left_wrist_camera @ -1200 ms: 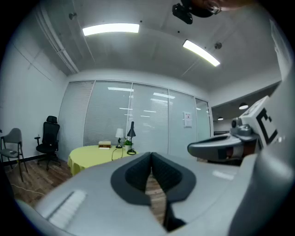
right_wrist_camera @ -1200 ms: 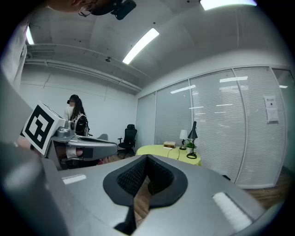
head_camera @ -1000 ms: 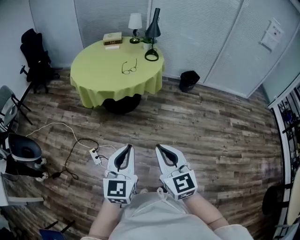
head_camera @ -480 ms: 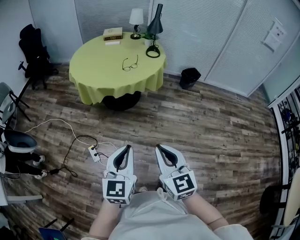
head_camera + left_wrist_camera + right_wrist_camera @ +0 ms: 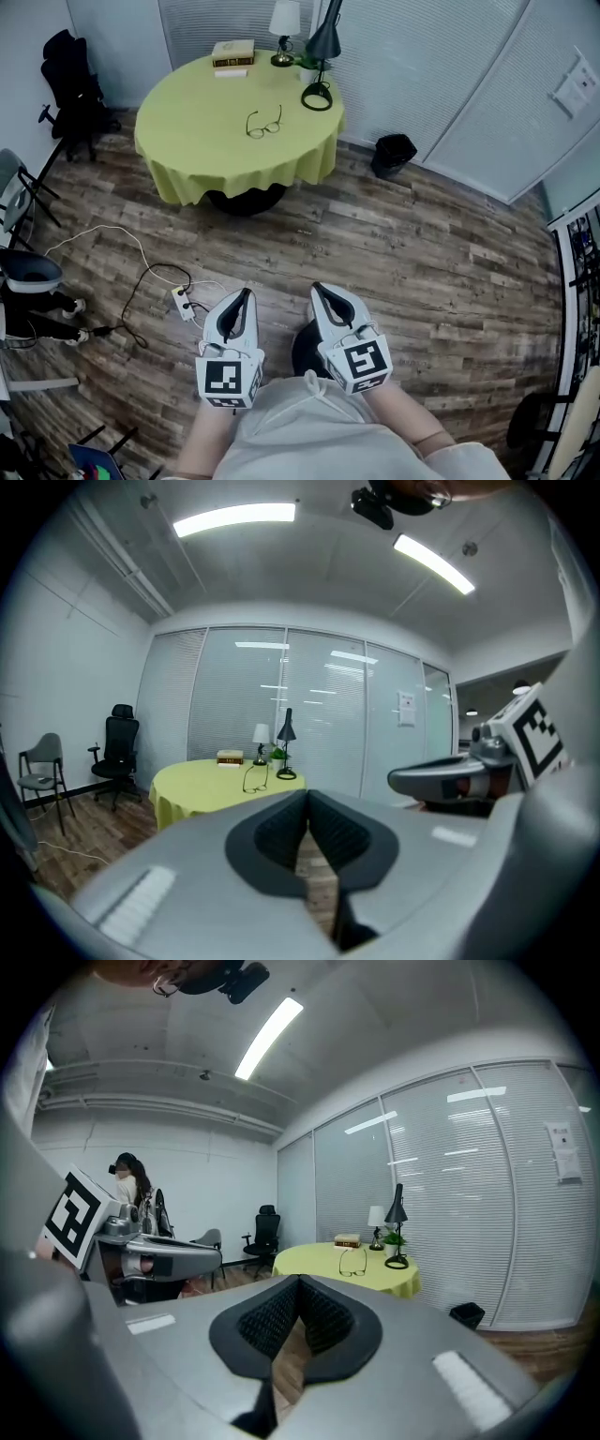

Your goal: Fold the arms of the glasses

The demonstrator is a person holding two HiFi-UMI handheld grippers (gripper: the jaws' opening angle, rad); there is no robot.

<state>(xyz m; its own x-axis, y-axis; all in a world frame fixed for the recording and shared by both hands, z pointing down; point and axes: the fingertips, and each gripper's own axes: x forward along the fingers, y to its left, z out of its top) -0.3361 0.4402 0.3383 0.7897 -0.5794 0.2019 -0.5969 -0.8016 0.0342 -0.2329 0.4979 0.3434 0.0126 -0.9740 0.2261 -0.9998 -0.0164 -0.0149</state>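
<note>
Left hand-held gripper (image 5: pixel 247 292) and right hand-held gripper (image 5: pixel 316 288) closed, empty.

Office meeting room — blind-covered glass partitions (image 5: pixel 422 66) at twelve o'clock, black swivel chair (image 5: pixel 70 75) at ten, waste bin (image 5: pixel 394 153) at one, ceiling strip lights (image 5: pixel 234 517).

left gripper (image 5: pixel 246 293) and right gripper (image 5: pixel 318 289): smooth matt grey plastic shells, black ribbed pads (image 5: pixel 279 840). ahead of the jaws: matt yellow-green cloth tablecloth (image 5: pixel 187 141), thin dark wire-framed glasses (image 5: pixel 264 123). below them: grainy brown wood-plank floor (image 5: pixel 422 262).
</note>
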